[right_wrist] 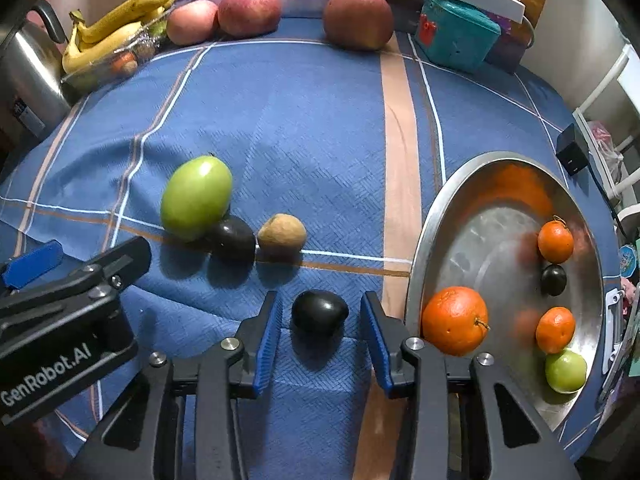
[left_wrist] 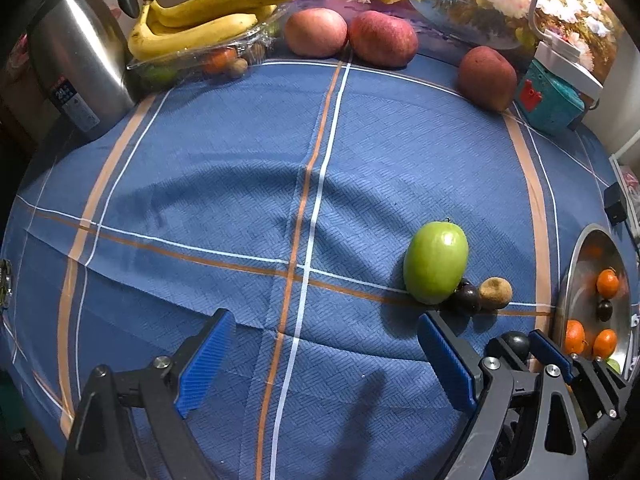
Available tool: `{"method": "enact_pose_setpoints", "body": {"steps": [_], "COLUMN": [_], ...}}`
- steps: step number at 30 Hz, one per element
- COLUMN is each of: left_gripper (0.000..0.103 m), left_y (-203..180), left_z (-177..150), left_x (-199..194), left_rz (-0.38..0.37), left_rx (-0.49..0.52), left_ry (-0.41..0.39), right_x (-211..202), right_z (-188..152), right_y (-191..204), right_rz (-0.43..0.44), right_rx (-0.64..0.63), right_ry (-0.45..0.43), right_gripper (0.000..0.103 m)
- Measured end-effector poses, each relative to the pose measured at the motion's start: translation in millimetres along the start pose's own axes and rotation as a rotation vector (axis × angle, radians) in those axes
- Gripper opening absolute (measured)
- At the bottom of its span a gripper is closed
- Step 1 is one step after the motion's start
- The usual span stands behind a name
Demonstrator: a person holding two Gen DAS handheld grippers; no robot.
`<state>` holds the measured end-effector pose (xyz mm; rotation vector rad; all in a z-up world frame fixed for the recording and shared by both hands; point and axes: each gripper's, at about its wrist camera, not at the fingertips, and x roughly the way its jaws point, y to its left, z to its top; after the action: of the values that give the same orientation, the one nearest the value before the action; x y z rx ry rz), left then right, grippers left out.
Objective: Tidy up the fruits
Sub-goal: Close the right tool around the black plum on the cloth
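A dark plum (right_wrist: 319, 312) lies on the blue cloth between the fingers of my right gripper (right_wrist: 320, 320), which is open around it with gaps on both sides. A green apple (right_wrist: 197, 197), a second dark plum (right_wrist: 234, 238) and a brown kiwi (right_wrist: 282, 235) sit together further out; they also show in the left wrist view, the apple (left_wrist: 436, 262) ahead of my open, empty left gripper (left_wrist: 324, 344). A steel bowl (right_wrist: 436, 208) on the right holds oranges (right_wrist: 455, 320), a plum (right_wrist: 553, 279) and a small green apple (right_wrist: 565, 370).
Three red apples (left_wrist: 382, 38) line the far edge. Bananas (left_wrist: 200, 20) lie on a clear tray with small fruits. A steel kettle (left_wrist: 76, 64) stands far left, a teal box (left_wrist: 550, 98) far right, a black block (right_wrist: 573, 152) near the bowl.
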<state>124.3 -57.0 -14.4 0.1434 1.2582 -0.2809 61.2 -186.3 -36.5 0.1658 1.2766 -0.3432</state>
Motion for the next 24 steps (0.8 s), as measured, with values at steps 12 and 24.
{"method": "enact_pose_setpoints", "body": {"steps": [12, 24], "left_gripper": [0.093, 0.092], "left_y": [-2.7, 0.2], "left_z": [2.1, 11.3], "left_x": [0.5, -3.2], "left_rz": [0.010, -0.060], "left_rx": [0.009, -0.030], "left_ry": [-0.004, -0.014], "right_x": [8.0, 2.8], "right_z": [-3.6, -5.7], "right_y": [6.8, -5.7], "right_rz": [-0.007, 0.040], "right_rx": [-0.016, 0.019], "right_ry": [0.001, -0.009], "right_gripper": [0.030, 0.030]}}
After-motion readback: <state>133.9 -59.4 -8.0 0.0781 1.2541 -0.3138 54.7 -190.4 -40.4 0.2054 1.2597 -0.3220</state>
